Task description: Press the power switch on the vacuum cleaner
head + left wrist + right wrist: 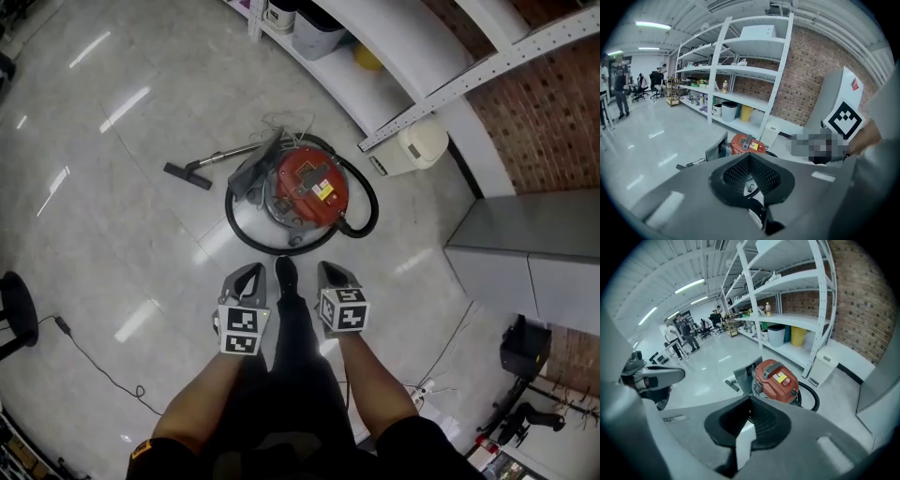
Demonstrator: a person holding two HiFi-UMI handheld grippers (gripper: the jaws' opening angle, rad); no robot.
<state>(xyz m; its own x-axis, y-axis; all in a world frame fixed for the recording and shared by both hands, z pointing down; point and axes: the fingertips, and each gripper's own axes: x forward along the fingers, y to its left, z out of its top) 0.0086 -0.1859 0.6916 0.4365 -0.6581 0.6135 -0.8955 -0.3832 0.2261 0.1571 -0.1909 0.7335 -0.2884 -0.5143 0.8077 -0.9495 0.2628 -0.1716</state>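
Note:
The red vacuum cleaner [309, 187] stands on the floor ahead of me, with its black hose [234, 221] looped round it and the wand's floor nozzle [187, 174] lying to its left. It shows again past the jaws in the left gripper view [746, 144] and in the right gripper view [778, 376], where its grey top handle and a yellow label [780, 378] can be seen. My left gripper [251, 270] and right gripper [328, 268] hang side by side above my legs, well short of the vacuum. Each has its jaws together and holds nothing.
White shelving [375, 47] with bins runs along the brick wall behind the vacuum. A white box-like unit [422, 142] sits at its foot. A grey cabinet [525, 244] stands to the right. A black stool [14, 309] and a floor cable [94, 361] lie left. My shoe [286, 272] is between the grippers.

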